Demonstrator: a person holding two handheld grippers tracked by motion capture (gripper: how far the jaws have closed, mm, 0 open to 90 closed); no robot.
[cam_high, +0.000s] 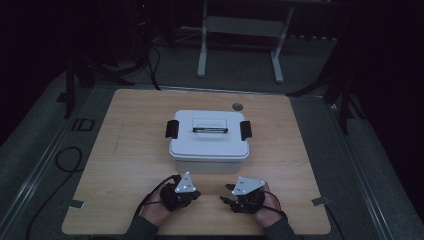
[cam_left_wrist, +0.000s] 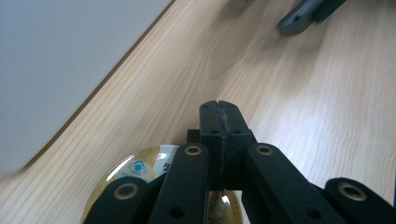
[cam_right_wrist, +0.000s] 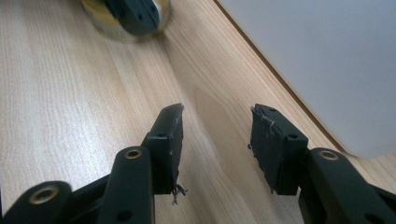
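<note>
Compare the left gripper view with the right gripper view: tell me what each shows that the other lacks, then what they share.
Left gripper view: the left gripper with jaws shut and a blue mark printed on the gold round tin beneath it. Right gripper view: the right gripper with jaws apart and nothing between them. Shared: the wooden table, the white box's wall and the tin.

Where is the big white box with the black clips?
The white box sits in the middle of the wooden table in the high view, lid on, just beyond the left tool and the right tool.
</note>
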